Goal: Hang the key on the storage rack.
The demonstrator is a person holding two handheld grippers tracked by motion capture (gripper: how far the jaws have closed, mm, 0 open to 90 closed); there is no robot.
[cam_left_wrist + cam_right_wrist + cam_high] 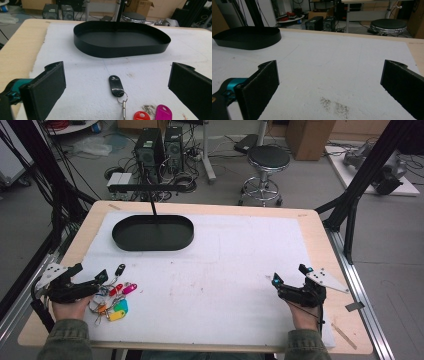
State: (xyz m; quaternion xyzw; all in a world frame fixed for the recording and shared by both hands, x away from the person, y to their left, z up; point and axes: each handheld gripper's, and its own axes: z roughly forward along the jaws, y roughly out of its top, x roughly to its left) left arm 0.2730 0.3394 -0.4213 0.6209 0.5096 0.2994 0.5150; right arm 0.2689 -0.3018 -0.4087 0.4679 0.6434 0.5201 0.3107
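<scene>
- Keys on a ring (111, 297) lie on the white mat (210, 270) at the table's near left corner, carrying black (116, 85), red (141, 116), magenta (163, 113), yellow and teal tags.
- Left gripper (89, 276), jaws spread wide, sits just beside the bunch, the black tag between its jaws.
- Right gripper (290, 276), jaws likewise spread, rests well apart over bare mat.
- Black oval tray (152, 233) stands farther back.
</scene>
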